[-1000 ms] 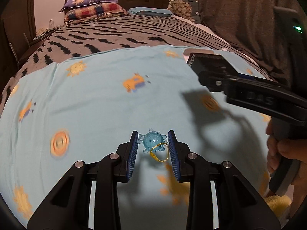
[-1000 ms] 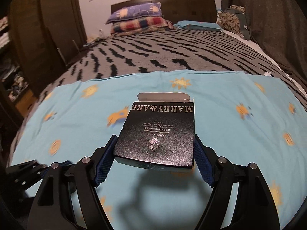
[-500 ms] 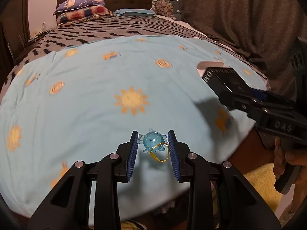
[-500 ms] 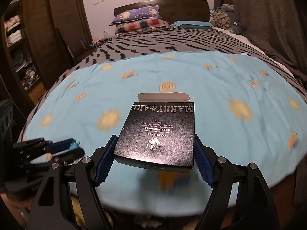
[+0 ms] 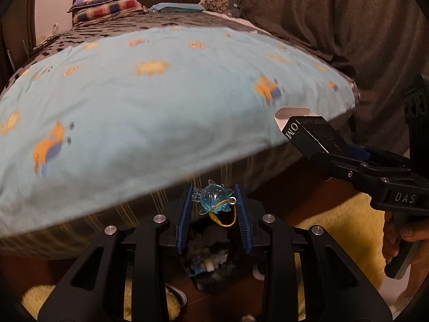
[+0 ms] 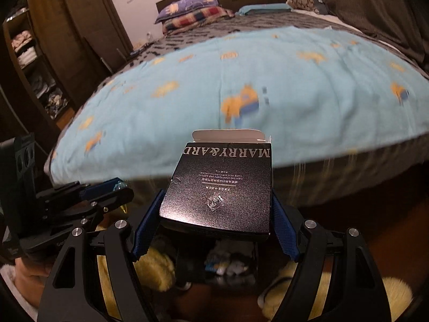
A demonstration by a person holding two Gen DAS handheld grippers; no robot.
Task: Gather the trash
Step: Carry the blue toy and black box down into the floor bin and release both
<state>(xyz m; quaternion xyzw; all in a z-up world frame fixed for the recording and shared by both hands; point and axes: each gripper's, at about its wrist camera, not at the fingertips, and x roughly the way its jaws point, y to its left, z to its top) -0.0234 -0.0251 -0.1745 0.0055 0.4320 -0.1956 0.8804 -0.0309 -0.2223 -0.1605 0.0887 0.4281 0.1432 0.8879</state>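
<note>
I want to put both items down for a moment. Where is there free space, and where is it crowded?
Free: the light blue sheet, wide and bare from its near edge back to the striped blanket. Crowded: the dark bin on the floor under both tools, already holding scraps, with yellow rugs on both sides. The pillows fill the bed's head.

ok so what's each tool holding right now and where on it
The left tool pinches the small blue trinket by its two sides. The right tool clamps the black box by its side edges.
</note>
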